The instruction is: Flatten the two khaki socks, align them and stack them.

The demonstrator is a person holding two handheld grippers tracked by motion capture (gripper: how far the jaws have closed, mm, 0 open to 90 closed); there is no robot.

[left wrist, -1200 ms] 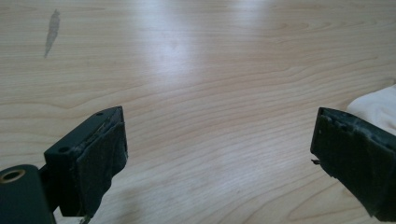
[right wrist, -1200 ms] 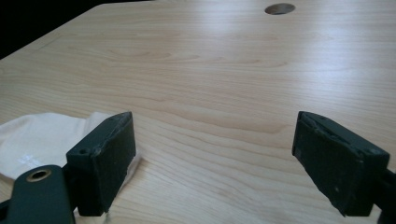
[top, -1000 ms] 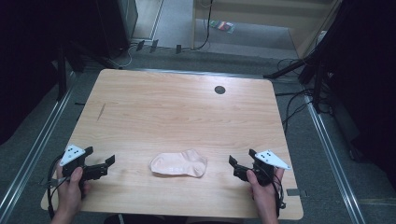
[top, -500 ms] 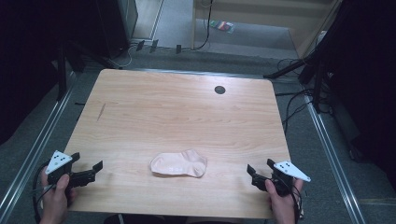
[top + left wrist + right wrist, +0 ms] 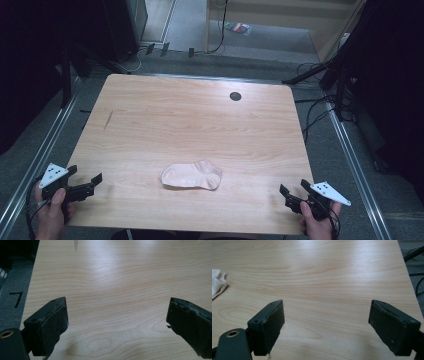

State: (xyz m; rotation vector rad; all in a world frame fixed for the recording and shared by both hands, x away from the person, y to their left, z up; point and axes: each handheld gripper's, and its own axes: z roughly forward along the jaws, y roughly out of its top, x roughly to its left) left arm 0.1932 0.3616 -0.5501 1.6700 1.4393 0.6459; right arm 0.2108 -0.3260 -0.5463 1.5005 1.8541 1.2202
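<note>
Sock [image 5: 191, 175], pale pink, lies flat on the wooden table [image 5: 190, 120] near the front edge, about mid-width, w/ nothing touching it. We hold our left gripper [image 5: 82, 183] at the front left corner, well apart from the sock, jaws spread wide and nothing between them; in the left gripper view there's bare wood btwn the pads. Our right gripper [image 5: 291, 192] sits at the front right corner, also released and holding nothing, and its view catches the sock's edge [image 5: 218, 281] at far left. Small dark round hole [image 5: 235, 96] sits toward the table's far side.
</note>
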